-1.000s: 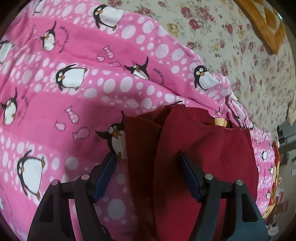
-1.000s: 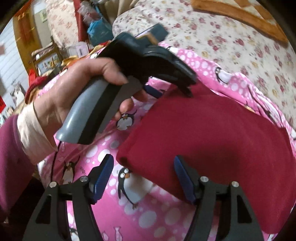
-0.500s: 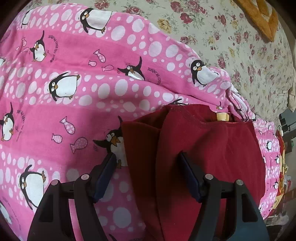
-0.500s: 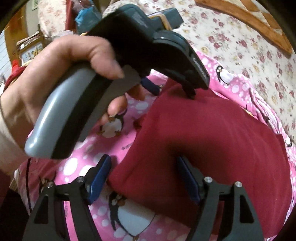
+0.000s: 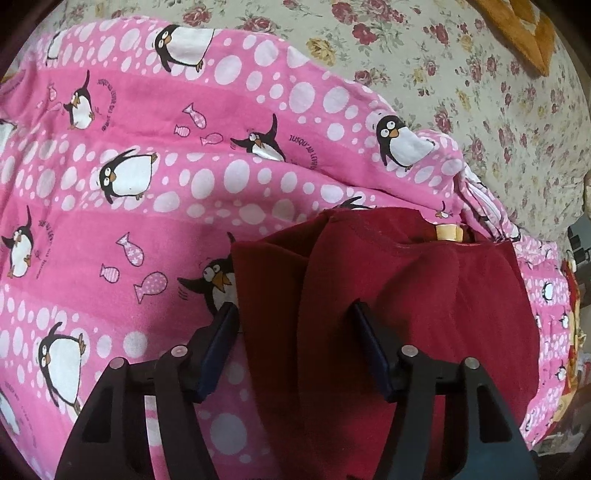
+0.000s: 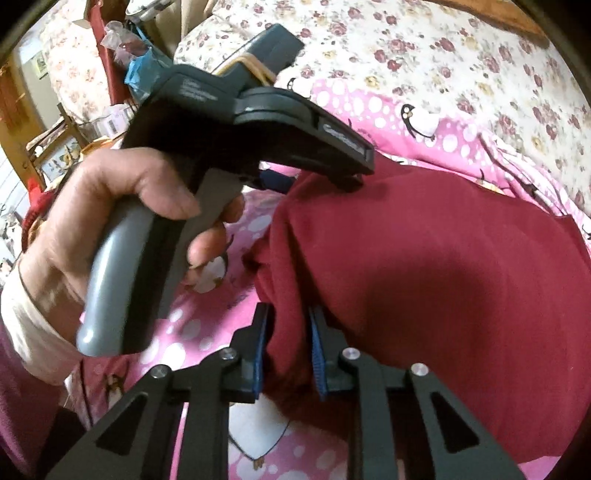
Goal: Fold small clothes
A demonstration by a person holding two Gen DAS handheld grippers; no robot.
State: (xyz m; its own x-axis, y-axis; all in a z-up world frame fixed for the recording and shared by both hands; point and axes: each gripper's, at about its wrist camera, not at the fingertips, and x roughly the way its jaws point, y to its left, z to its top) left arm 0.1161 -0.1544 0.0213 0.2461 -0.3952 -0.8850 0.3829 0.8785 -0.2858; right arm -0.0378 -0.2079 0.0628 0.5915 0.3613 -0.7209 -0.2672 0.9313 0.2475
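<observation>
Dark red garment lies folded on a pink penguin-print blanket, which is spread over a floral bedspread. Left wrist view: left gripper stands fairly wide, jaws having just narrowed a little; the garment's left folded edge sits between the blue pads, the left pad at or just off the fold line, the right pad resting on top of the cloth; no squeeze on the fabric is visible. Ahead of the fingers, at the garment's far edge, a small yellow tag shows; the right view does not show it. An orange-brown cushion lies far ahead to the right. Right wrist view: right gripper has just closed down narrow, blue pads pinching a bunched near corner of the red garment, cloth gathered up between them. Only this view shows the person's left hand wrapped round the grey handle of the left gripper, ahead and to the left, its tip down on the garment's far edge. A cream cuff shows at the wrist. Cluttered furniture sits beyond, upper left, too blurred to name.
</observation>
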